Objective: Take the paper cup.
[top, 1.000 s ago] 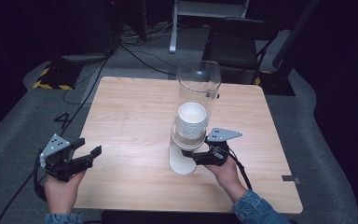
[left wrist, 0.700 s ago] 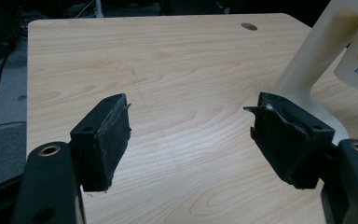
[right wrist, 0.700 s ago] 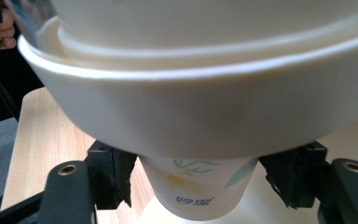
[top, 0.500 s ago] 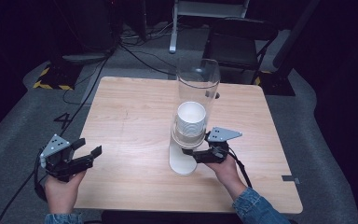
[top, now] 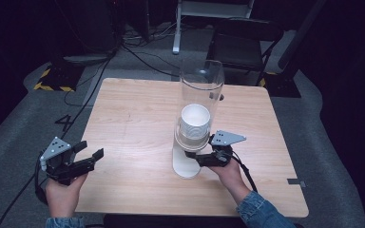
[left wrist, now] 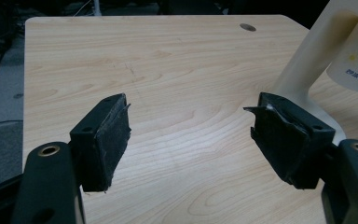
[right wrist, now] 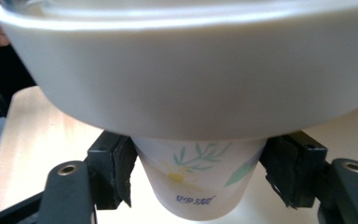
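Under clear tube's [top: 202, 90] white collar [right wrist: 186, 70]: right gripper [right wrist: 198, 179] pads hug printed paper cup [right wrist: 196, 175]. Left gripper [left wrist: 191, 140] wide apart over pale wood table [top: 133, 118].

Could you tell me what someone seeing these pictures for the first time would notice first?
The eye goes to the tall clear cup dispenser standing mid-table on its cream base, a stack of white cups inside. Right below its ring, the right gripper has its jaws on either side of the lowest paper cup, printed with leaves and a flower. The left gripper is open above the table's near left corner, holding nothing.
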Motion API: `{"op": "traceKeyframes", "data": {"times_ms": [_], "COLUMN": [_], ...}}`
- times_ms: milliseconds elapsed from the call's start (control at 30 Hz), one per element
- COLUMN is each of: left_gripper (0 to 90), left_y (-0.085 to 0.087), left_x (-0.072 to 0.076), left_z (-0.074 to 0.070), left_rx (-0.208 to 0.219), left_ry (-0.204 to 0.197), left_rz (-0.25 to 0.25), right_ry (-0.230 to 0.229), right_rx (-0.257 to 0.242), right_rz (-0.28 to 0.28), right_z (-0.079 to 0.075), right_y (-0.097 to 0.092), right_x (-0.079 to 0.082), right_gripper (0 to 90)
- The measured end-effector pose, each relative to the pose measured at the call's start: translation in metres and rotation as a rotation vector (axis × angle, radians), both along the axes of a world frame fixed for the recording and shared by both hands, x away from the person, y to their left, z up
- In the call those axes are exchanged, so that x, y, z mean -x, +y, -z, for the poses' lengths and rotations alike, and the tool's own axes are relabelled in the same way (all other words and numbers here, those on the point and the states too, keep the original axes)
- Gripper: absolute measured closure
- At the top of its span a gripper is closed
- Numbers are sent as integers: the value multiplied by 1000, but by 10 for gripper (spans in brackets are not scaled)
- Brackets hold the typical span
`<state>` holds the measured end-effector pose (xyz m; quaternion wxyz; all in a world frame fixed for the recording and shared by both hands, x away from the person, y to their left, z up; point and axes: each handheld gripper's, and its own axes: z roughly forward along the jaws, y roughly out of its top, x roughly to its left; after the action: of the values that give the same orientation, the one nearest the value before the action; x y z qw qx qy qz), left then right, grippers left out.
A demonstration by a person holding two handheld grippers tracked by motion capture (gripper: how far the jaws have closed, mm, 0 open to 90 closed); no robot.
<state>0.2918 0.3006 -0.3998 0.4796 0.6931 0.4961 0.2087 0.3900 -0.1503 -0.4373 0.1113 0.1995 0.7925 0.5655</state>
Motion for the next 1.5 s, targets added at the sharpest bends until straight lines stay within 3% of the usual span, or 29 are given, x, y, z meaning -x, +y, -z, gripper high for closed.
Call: {"op": "traceKeyframes", "data": {"times_ms": [33, 67, 100, 133, 200, 267, 333, 700, 1500], "left_gripper": [274, 273, 273, 273, 273, 273, 273, 273, 273], "left_y": [0, 0, 0, 0, 2, 3, 4, 1, -20], "left_x": [0, 0, 0, 0, 1, 0, 0, -7, -43], "left_z": [0, 0, 0, 0, -1, 0, 1, 2, 3], "left_rx": [1, 2, 3, 3, 5, 8, 16, 39, 56], "left_ry": [0, -1, -3, -3, -6, -7, -4, -1, 14], "left_rz": [0, 0, -1, -1, 2, 1, -7, 13, 67], "right_ry": [33, 78, 113, 134, 127, 92, 87, 117, 120], "right_rx": [18, 80, 107, 92, 70, 82, 93, 197, 284], "right_rz": [7, 21, 26, 27, 19, 22, 21, 31, 64], "right_z": [1, 4, 10, 15, 19, 18, 18, 26, 24], "right_y": [2, 5, 7, 6, 5, 5, 5, 2, -26], "right_x": [0, 0, -1, -2, -2, -1, 0, 3, 24], "right_gripper": [343, 352, 353, 353, 345, 343, 340, 337, 341]}}
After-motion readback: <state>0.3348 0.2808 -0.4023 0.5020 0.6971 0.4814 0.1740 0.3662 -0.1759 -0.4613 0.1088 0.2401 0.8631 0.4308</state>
